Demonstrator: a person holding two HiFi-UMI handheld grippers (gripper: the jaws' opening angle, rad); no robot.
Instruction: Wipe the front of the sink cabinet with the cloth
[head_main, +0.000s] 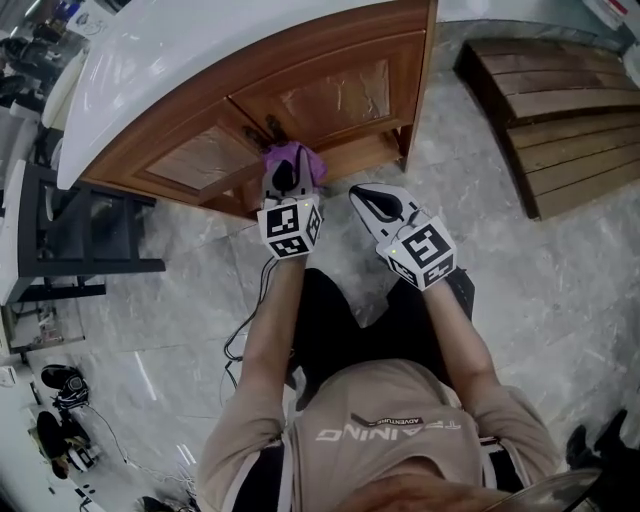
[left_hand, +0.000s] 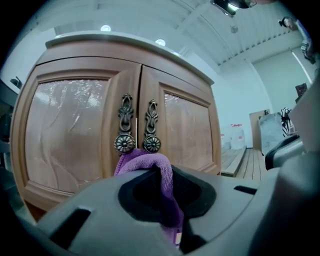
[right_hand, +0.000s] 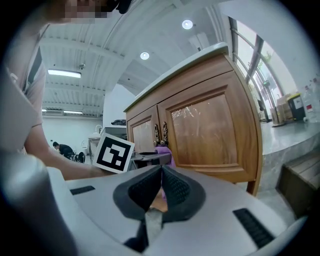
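Purple cloth (left_hand: 145, 162), brown wooden cabinet (left_hand: 192, 127)

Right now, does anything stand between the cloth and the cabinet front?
Nothing visible does. The left hand-held gripper is shut on the cloth, which faces the closed doors just below the two knobs. Only those knobs stick out near it.
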